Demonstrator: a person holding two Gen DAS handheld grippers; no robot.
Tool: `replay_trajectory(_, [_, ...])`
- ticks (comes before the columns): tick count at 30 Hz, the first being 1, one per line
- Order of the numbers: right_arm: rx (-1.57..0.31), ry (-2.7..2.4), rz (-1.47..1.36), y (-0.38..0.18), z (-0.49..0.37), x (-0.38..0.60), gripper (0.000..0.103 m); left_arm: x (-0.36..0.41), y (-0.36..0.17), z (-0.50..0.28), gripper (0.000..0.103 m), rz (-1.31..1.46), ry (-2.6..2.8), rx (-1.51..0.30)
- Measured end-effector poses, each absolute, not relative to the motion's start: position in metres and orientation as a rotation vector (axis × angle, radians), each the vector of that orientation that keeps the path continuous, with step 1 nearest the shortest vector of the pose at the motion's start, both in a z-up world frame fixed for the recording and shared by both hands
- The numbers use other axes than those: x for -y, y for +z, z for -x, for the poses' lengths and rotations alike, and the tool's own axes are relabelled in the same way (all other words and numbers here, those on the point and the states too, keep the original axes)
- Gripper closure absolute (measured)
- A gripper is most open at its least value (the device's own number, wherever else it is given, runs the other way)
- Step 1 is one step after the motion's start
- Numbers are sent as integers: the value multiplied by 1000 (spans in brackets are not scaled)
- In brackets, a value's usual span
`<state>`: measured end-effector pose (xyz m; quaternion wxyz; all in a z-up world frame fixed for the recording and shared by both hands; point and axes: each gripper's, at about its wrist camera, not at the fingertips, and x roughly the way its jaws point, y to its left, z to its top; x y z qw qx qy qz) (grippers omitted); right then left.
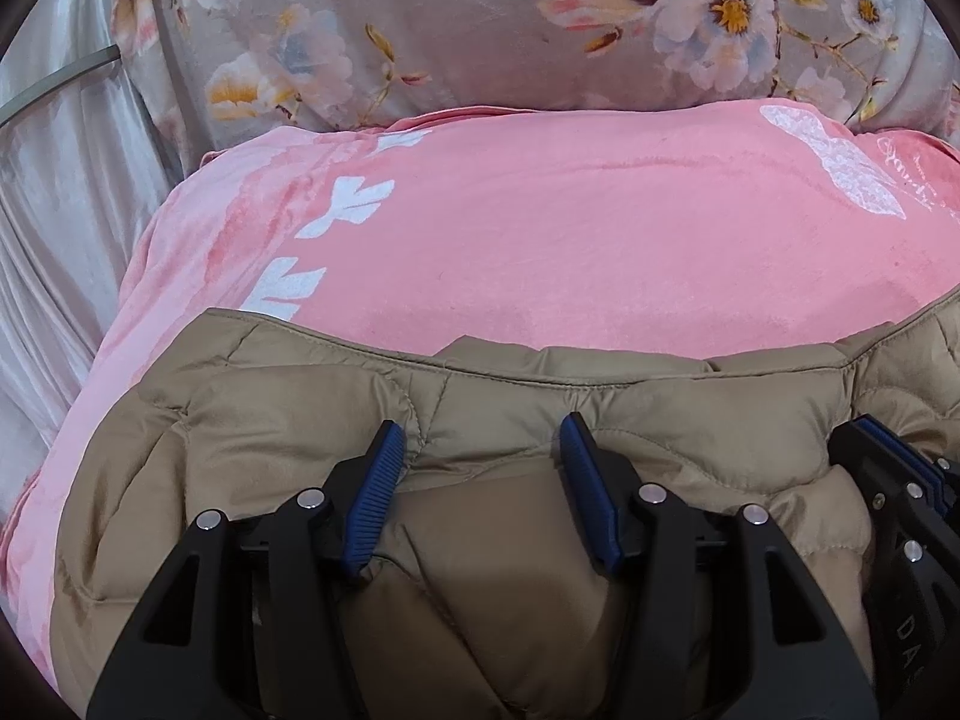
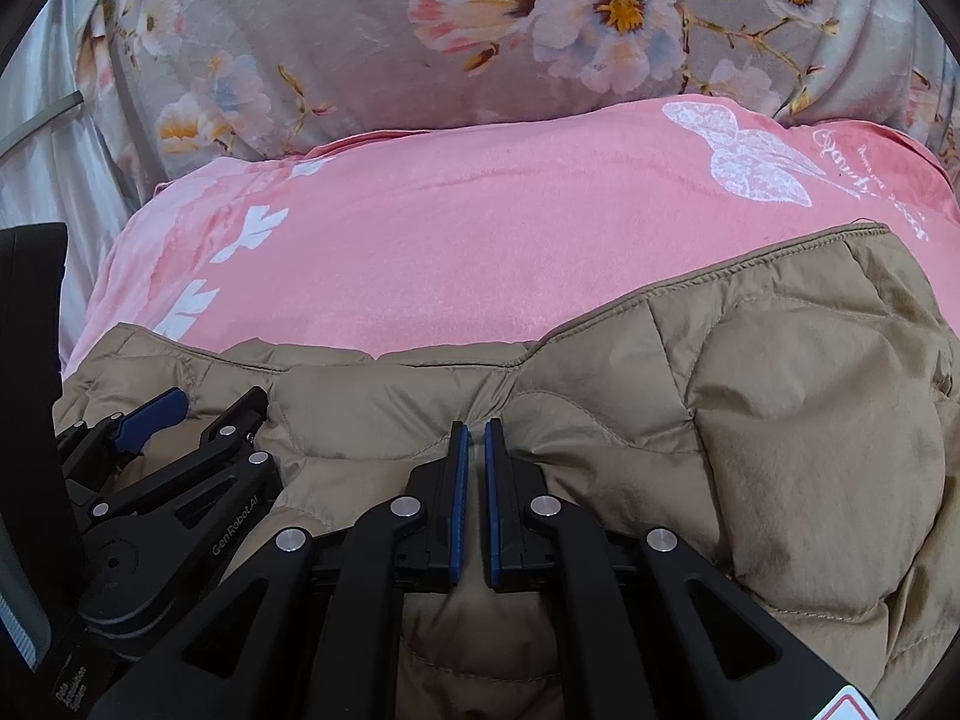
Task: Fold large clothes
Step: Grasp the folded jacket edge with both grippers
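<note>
A tan quilted puffer jacket (image 1: 660, 396) (image 2: 810, 408) lies on a pink blanket (image 1: 540, 228) (image 2: 450, 252); its stitched hem runs across both views. My left gripper (image 1: 480, 426) (image 2: 216, 399) stands about half spread, with a thick puffy fold of the jacket filling the gap and its blue pads (image 1: 372, 498) against it. Just to its right, my right gripper (image 2: 476, 423) (image 1: 870, 426) is shut, its tips pinching a thin pucker of jacket fabric at a seam. The jacket's near part is hidden under both grippers.
The pink blanket carries white leaf prints at the left and a white butterfly print (image 2: 750, 156) at the right. Behind it rises a grey floral quilt (image 1: 480, 30) (image 2: 300, 30). Pale satin fabric (image 1: 54, 180) hangs at the far left.
</note>
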<state>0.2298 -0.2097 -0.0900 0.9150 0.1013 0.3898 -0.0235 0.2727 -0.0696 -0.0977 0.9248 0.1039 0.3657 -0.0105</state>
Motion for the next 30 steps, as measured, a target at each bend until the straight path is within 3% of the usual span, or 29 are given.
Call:
replay_trajectory(4, [-761,-78,-199,-63,-211,222,100,40,-81,-270,50,-85,-131,-791])
replay_trajectory(6, [-686,-124,-148,-36,-189,232,94,16,-62,-264,49,-33,-119,-768])
replay_trajectory(10, [-664,-194,-172,-15,-177,262,90,-28,-30,-262,40,25,-45,-725])
replay_trajectory(18, [-780,-292,-222,-60,-193,301,90,-32,-69,-276,40,-42,-2,-839])
replay_trajectory(30, [-798,-275,-253,-91,-198,301,90,-26,-99,-279,31,-71,18,-796])
